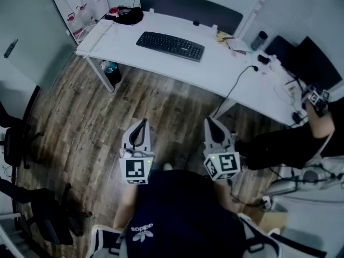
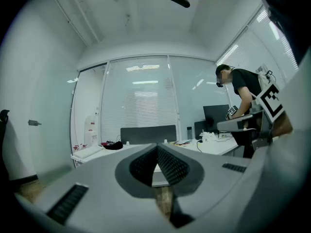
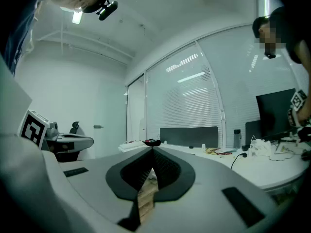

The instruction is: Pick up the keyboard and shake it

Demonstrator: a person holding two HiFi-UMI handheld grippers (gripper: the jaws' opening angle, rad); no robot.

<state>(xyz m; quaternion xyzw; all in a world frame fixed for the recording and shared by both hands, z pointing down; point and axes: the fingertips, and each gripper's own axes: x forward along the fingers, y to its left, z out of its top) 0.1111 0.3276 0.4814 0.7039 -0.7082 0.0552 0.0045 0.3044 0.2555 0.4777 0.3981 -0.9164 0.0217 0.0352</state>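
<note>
A black keyboard (image 1: pixel 170 45) lies flat on the white desk (image 1: pixel 161 61) at the far side of the head view. Both grippers hang over the wooden floor, well short of the desk. My left gripper (image 1: pixel 143 122) is shut with nothing in it, its tip pointing toward the desk. To its right my right gripper (image 1: pixel 209 122) is also shut and empty. The left gripper view shows the closed jaws (image 2: pixel 157 147) with the desk beyond. In the right gripper view the closed jaws (image 3: pixel 151 151) meet at a point; the keyboard does not show in either gripper view.
A dark partition (image 1: pixel 191 7) runs along the desk's back edge. A black bag (image 1: pixel 128 17), a bottle (image 1: pixel 260 38), papers (image 1: pixel 230 42) and a cable (image 1: pixel 239 79) lie on the desk. A person in black (image 1: pixel 301 138) stands at the right. Black chairs (image 1: pixel 21 144) sit at the left.
</note>
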